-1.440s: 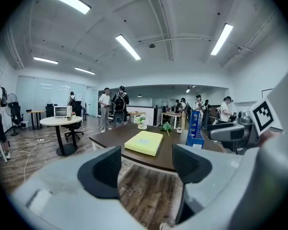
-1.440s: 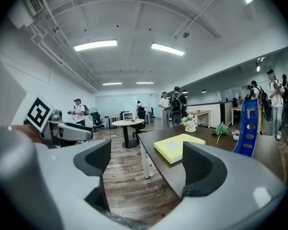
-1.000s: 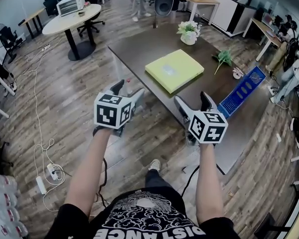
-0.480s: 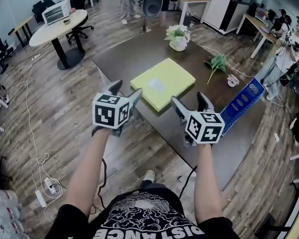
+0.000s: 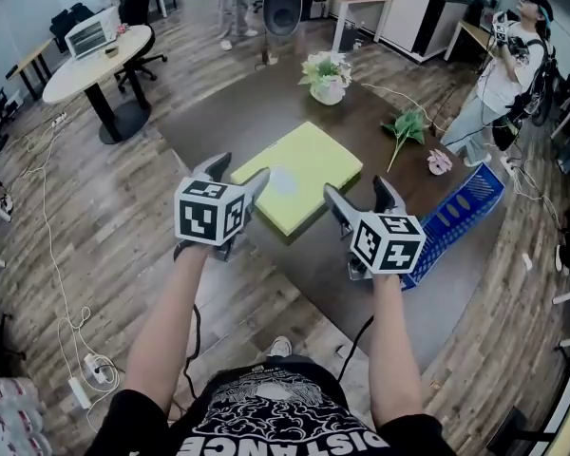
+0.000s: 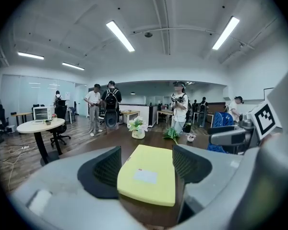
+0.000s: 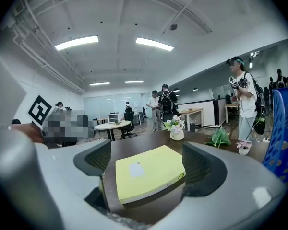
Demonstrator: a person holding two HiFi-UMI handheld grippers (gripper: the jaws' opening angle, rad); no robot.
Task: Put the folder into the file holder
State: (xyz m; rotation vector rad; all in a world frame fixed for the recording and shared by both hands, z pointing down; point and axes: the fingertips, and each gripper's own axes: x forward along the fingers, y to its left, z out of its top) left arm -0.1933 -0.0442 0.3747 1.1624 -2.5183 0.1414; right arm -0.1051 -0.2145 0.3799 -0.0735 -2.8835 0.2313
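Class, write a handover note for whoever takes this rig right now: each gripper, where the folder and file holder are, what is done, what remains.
Left gripper: open, empty, short of the yellow folder.
Right gripper: open, empty, likewise.
Folder lies flat on the dark table; blue file holder at its right edge.
Done: nothing grasped.
Left: grip folder, put it into holder.

Flat lime-yellow folder [image 5: 304, 174]: one whitish label patch. Dark brown wooden table [image 5: 256, 112]. Bright blue slotted plastic file holder [image 5: 461, 202]. My left gripper [image 5: 239, 169] and right gripper [image 5: 356, 186]: grey, with black-and-white square-patterned cubes.
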